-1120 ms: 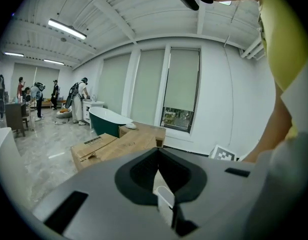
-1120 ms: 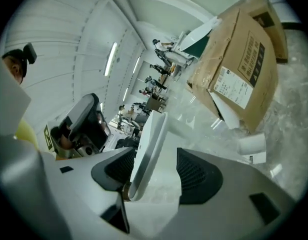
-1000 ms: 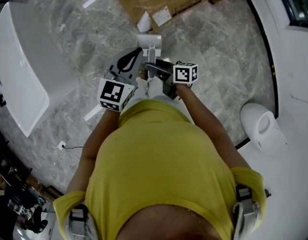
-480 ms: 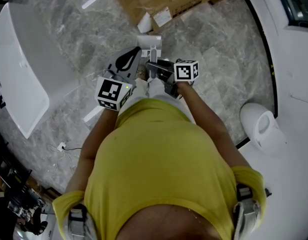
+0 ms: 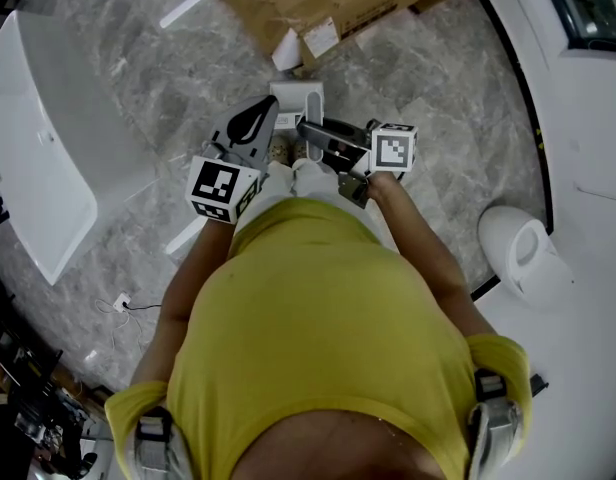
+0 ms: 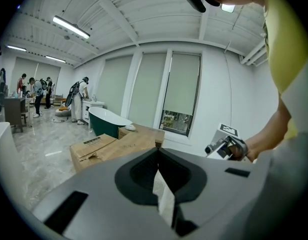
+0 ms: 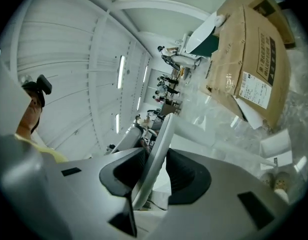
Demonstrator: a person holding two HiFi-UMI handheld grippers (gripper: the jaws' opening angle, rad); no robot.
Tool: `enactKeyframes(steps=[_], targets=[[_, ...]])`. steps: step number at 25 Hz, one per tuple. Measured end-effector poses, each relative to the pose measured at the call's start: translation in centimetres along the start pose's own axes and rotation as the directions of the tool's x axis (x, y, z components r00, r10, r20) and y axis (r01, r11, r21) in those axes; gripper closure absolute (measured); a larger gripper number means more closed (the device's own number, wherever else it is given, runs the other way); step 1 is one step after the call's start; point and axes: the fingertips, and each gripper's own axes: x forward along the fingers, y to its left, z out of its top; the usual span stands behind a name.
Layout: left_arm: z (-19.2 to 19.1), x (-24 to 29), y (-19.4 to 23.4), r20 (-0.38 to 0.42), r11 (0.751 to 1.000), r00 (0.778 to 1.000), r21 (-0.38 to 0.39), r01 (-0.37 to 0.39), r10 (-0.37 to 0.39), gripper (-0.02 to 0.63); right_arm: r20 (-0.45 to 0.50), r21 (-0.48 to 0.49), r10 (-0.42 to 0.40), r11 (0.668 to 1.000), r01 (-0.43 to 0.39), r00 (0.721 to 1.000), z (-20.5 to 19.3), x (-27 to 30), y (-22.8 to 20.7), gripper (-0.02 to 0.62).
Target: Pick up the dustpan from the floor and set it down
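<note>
We grip the dustpan handle (image 7: 158,144) at twelve o'clock in our right gripper (image 5: 310,130), its jaws just closed on it, our left gripper (image 6: 157,154) is shut and empty, and setting down remains.

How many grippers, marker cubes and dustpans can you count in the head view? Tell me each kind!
Grippers: 2 (left gripper, right gripper)
Marker cubes: 2
Dustpan: 1
Total: 5

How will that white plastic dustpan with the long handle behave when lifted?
Probably stiff: the long handle of the white plastic dustpan runs straight between the jaws of the right gripper, which have just been closing on it. Likely light: one gripper alone holds it. Held by the handle, its pan may swing.
</note>
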Motion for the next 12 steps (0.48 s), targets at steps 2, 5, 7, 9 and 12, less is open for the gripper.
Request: enactKeyframes(steps=[2, 5, 7, 9, 12], targets=[[0.3, -0.3, -0.1, 0.007, 1.000, 1.000, 0.001, 0.006, -0.006, 0.604, 0.004, -0.006, 0.019, 1.000, -0.019, 1.000, 0.3, -0.2, 1.6, 0.459], [0.7, -0.7, -0.5, 0.018, 1.000, 1.000, 0.005, 0.014, -0.014, 0.604, 0.005, -0.009, 0.010, 1.000, -0.010, 1.000, 0.3, -0.7, 3.4, 0.454], [1.0, -1.1, -0.7, 0.027, 1.000, 0.999, 0.006, 0.017, -0.018, 0.604, 0.026, 0.003, 0.019, 1.000, -0.019, 0.999, 0.4, -1.1, 4.7, 0.453], [1.3, -1.4, -1.0, 0.037, 1.000, 0.999, 0.007, 0.022, -0.023, 0.604, 0.045, 0.012, 0.027, 1.000, -0.028, 0.999, 0.5, -1.4, 5.8, 0.454], [1.8, -1.8, -1.7, 0.048, 0.999, 0.998, 0.014, 0.032, -0.032, 0.604, 0.045, -0.003, 0.025, 1.000, -0.025, 0.999, 0.3, -1.8, 7.4, 0.453]])
